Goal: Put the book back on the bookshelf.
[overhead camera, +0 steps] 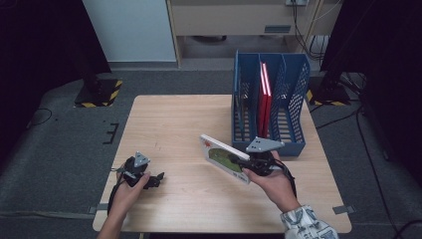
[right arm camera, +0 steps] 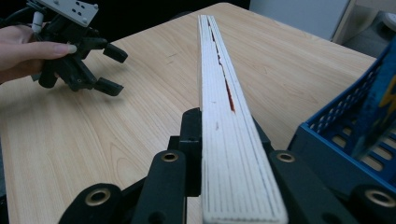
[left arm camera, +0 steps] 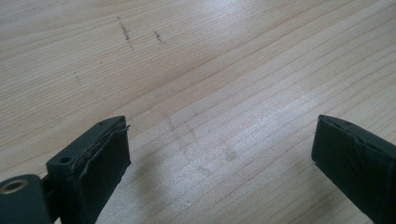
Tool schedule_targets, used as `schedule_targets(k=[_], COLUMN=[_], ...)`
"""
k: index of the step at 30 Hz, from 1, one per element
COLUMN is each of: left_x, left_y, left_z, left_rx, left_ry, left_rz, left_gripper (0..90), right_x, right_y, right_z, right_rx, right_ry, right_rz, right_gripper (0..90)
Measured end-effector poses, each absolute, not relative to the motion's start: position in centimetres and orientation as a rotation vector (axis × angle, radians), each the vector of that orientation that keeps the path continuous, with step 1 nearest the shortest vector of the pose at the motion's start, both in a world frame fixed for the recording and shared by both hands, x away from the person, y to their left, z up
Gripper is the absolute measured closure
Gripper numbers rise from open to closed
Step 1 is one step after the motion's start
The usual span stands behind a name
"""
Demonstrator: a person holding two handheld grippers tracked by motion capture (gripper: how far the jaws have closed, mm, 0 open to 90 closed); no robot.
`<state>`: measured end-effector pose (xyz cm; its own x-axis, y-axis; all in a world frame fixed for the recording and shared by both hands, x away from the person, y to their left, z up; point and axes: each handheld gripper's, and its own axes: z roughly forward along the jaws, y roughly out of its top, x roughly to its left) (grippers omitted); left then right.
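Note:
A white-edged book with a green picture on its cover [overhead camera: 223, 158] hangs tilted above the table's middle, and my right gripper [overhead camera: 239, 162] is shut on its near end. In the right gripper view the book's page edge [right arm camera: 219, 84] runs away between the two black jaws of my right gripper [right arm camera: 224, 122]. My left gripper [overhead camera: 157, 179] rests low at the table's front left, held by a hand. Its jaws stand wide apart over bare wood, with nothing between the pads [left arm camera: 109, 154]. The right gripper view shows that left gripper [right arm camera: 113, 70] open as well.
A blue slotted file rack [overhead camera: 292, 94] stands at the table's back right with red books [overhead camera: 264, 94] upright in a middle slot; its near corner [right arm camera: 345, 140] is close beside my right gripper. The wooden table [overhead camera: 174, 124] has dark floor around it.

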<state>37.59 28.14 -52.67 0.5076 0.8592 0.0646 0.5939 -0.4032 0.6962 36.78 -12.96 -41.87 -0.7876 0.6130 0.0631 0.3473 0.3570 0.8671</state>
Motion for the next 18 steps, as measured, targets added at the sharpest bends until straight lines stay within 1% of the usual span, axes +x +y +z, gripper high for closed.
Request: schedule_targets(k=[18], left_x=[37.7], left_y=[27.8], left_z=[-53.2], left_rx=[2.146], left_ry=[1.196], left_rz=[0.519], left_gripper=[2.5], right_x=[35.9], right_y=[-16.0], right_z=[-38.7], right_rx=[0.881], right_ry=[2.296], right_rz=[1.419], right_gripper=[75.5])
